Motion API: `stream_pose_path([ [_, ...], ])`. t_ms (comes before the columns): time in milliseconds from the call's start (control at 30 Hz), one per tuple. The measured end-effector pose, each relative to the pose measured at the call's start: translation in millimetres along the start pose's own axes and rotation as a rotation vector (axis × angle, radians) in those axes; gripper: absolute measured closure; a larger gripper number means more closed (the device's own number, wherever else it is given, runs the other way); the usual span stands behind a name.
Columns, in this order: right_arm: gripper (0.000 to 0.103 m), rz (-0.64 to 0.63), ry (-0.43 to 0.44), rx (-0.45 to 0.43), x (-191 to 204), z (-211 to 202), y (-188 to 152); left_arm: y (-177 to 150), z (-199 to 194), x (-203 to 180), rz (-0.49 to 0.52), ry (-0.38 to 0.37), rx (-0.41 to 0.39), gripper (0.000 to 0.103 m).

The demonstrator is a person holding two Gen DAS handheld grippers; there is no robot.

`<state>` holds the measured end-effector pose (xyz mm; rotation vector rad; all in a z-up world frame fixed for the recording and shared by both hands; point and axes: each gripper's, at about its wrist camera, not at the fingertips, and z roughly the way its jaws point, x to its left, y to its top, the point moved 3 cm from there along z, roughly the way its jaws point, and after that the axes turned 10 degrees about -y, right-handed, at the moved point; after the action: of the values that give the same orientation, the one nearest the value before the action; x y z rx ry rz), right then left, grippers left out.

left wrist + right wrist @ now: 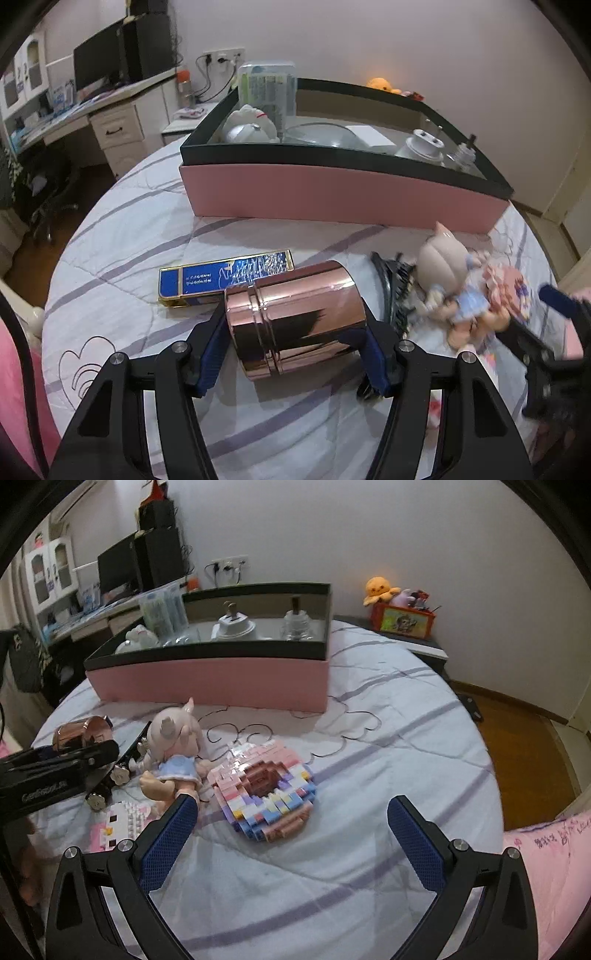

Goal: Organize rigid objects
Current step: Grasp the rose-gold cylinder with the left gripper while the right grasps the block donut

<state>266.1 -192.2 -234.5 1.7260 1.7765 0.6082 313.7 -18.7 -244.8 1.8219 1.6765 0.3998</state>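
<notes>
clamping left tool (295,328) across rose-gold canister (295,317) lying on bed (147,221), pads on its ends so it isn't rolling. holding right tool (291,834) apart, empty, over brick model (264,790). heading for pink box (332,192) likely.

Bed (369,738) with pale quilted cover, purple stripes and outline drawings. Lying directly on it: pink box with a black rim (343,192) at the far side; blue and gold flat case (221,277); rose-gold metal canister (295,321) on its side just beside the case; black hair clip (388,280); doll (173,753) on its back; round brick-built donut model (266,790) just beside the doll; small pink and white brick piece (122,823).
</notes>
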Motion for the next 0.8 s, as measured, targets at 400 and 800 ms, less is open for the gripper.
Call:
stream_pose_path([
  [400, 0.047, -0.055, 0.033, 0.046, 7, 13, 7, -4, -25, -6, 0.031, -0.05, -0.035, 0.048],
  [800, 0.047, -0.006, 0.096, -0.118, 17, -43, 22, 13, -57, -29, 0.115, -0.107, -0.117, 0.048],
])
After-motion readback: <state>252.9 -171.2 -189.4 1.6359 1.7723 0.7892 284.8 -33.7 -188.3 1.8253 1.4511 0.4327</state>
